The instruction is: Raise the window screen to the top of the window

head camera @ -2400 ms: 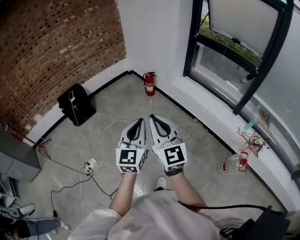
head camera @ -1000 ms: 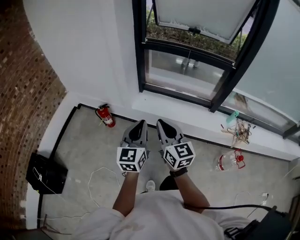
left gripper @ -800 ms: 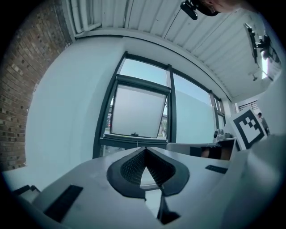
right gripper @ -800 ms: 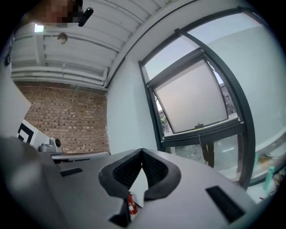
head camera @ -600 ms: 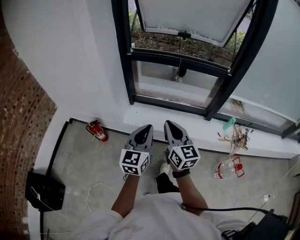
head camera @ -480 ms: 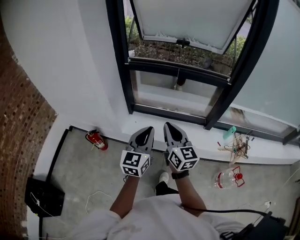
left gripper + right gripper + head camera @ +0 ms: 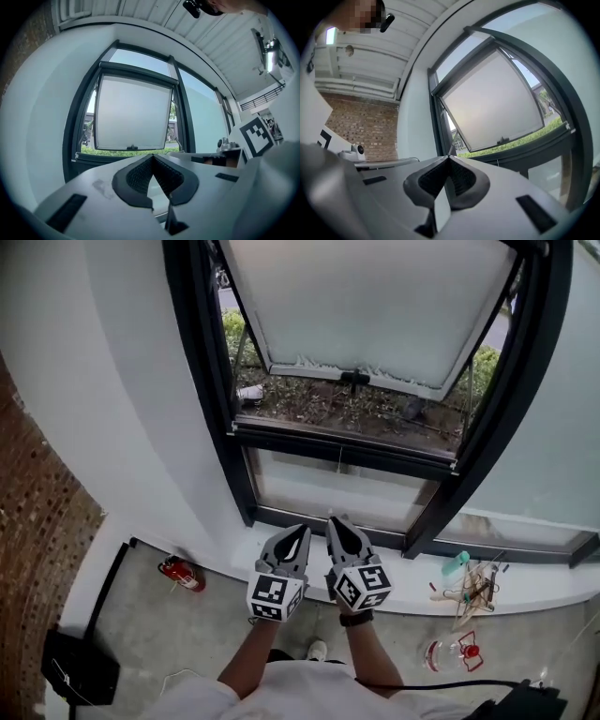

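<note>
White wall (image 7: 112, 381) and a white sill (image 7: 412, 570) fill the view, with a tall black-framed window (image 7: 208, 381) above the sill. Both claws sit low in front of the sill, side by side. The left claw (image 7: 296, 532) is pinched together with nothing in it, and the right claw (image 7: 337, 524) is likewise closed and empty. Neither touches the window. Beyond the frame a pale frosted panel (image 7: 375, 306) tilts outward, with a small black latch (image 7: 353, 380) on its lower edge. We can't pick out the window screen itself. If it's fine mesh across the opening, we judge its bottom rail lies on the dark crossbar (image 7: 375, 454), where a thin cord (image 7: 339, 461) hangs. Expect light, floppy, tear-prone mesh, so grab the stiff rail or cord at mid-span, not the mesh. Lift evenly or it racks.
</note>
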{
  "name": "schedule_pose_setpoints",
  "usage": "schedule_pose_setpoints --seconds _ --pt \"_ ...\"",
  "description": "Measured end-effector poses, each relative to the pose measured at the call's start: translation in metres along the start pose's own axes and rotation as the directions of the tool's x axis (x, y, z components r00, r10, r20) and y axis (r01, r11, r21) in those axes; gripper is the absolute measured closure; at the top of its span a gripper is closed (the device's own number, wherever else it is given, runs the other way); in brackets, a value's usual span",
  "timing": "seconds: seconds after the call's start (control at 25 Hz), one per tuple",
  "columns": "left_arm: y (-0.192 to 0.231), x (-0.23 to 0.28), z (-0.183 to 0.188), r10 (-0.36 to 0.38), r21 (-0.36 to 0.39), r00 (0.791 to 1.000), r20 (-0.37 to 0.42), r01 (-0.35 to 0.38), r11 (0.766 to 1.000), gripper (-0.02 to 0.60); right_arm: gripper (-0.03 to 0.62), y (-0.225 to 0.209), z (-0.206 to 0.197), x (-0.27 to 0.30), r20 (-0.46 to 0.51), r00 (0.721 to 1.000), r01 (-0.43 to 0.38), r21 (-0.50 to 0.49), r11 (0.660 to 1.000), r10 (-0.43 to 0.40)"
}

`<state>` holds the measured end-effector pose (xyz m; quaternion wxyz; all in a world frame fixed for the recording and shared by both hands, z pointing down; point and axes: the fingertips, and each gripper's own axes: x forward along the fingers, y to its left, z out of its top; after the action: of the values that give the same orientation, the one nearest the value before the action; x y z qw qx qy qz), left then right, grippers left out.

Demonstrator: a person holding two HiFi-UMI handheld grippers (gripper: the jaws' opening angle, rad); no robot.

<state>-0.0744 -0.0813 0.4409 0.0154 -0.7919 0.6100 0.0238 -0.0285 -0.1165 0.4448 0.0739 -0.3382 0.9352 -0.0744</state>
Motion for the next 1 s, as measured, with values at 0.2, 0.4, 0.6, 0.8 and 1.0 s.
schedule_pose_setpoints --seconds 0.2,0.4,0.6,0.8,1.0 --pt "0.019 0.035 -0.014 -0.008 -0.019 0.998 -0.058 0.007 1.0 0.58 0.592 -0.024 -0.012 0.029 -0.046 0.999 0.008 0.045 0.999 -0.006" --pt "0.028 0.085 -0.012 -0.066 0.0 0.997 -0.037 0.066 0.998 0.58 0.592 -0.063 -0.017 0.053 -0.051 0.996 0.074 0.054 0.996 -0.071" --pt "0.038 0.145 -0.019 -0.167 -0.013 0.985 -0.03 0.167 0.986 0.58 0.592 -0.105 -0.014 0.081 -0.058 0.984 0.169 0.027 0.985 -0.168" --pt "0.069 0.198 -0.008 -0.234 0.031 0.972 -0.008 0.234 0.972 0.58 0.592 -0.136 0.01 0.129 -0.021 0.974 0.224 -0.058 0.973 -0.225" --pt "0.106 0.233 -0.015 -0.295 0.033 0.955 -0.023 0.296 0.955 0.58 0.592 -0.153 -0.005 0.168 -0.067 0.955 0.284 -0.077 0.956 -0.289"
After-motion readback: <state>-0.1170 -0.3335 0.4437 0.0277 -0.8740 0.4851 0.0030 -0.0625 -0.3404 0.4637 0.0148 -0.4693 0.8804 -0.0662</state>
